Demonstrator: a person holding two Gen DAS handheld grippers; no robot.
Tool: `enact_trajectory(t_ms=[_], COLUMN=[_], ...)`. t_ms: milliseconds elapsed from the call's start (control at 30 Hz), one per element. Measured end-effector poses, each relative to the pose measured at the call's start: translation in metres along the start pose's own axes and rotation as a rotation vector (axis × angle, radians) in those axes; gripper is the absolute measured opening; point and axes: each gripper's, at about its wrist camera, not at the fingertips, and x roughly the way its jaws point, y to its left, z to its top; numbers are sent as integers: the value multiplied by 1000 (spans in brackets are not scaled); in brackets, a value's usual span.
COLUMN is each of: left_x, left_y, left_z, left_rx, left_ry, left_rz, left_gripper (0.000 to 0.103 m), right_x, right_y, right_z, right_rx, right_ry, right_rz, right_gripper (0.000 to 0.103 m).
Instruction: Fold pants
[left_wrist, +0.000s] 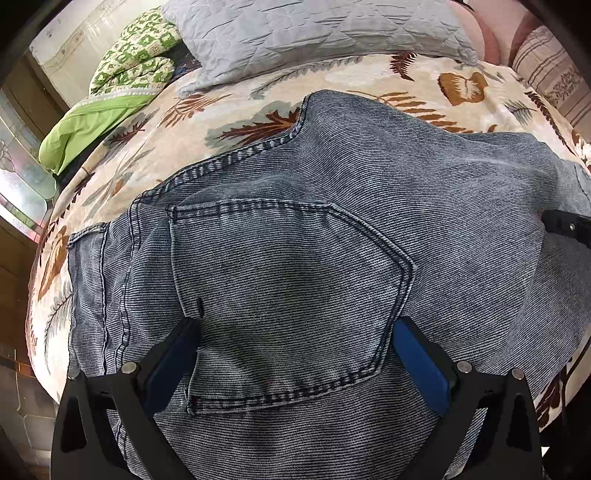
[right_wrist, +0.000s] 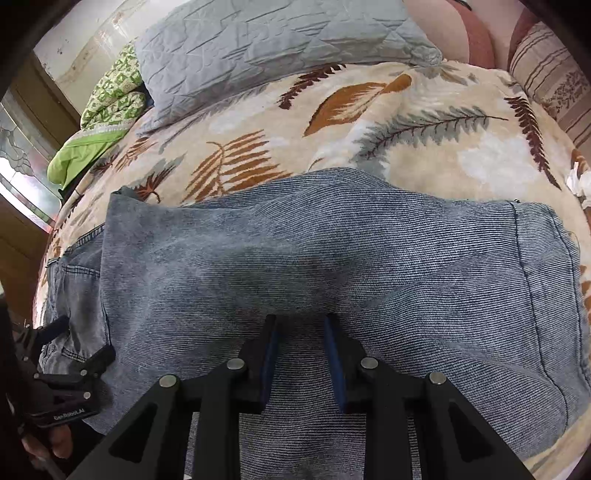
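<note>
Grey-blue denim pants lie flat on the bed, folded lengthwise, with a back pocket facing up at the waist end. My left gripper is wide open, its blue-padded fingers resting on the denim either side of the pocket. In the right wrist view the pants stretch across the bed, hem at the right. My right gripper is partly open, fingers pressed on the leg fabric, gripping nothing that I can see. The left gripper also shows at the lower left of the right wrist view.
The bed has a cream leaf-print blanket. A grey quilted pillow lies at the head, a green patterned quilt at the far left, and a striped pillow at the far right. The bed edge drops off to the left.
</note>
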Motion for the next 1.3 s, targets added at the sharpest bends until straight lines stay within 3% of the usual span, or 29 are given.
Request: enact_trajectory(t_ms=[233, 433, 567, 767, 933, 1067, 1300], left_x=[-4, -42, -49, -37, -18, 1, 5], left_y=[2, -7, -18, -42, -56, -54, -46], left_z=[9, 24, 40, 45, 36, 34, 30], left_rx=[26, 35, 52, 105, 144, 142, 137], left_ry=[46, -84, -96, -59, 22, 83, 63], left_rz=[-2, -36, -55, -67, -69, -80, -128], left_gripper=[103, 103, 103, 103, 103, 103, 103], right_x=[1, -23, -33, -28, -13, -10, 0], right_y=[3, -3, -5, -4, -19, -23, -17], right_z=[4, 4, 5, 5, 4, 4, 6], right_rx=[-9, 10, 24, 27, 103, 120, 80], right_ry=[-14, -107, -142, -98, -7, 2, -1], right_rz=[-16, 6, 23, 21, 29, 45, 8], right_gripper=[29, 29, 29, 29, 29, 29, 29])
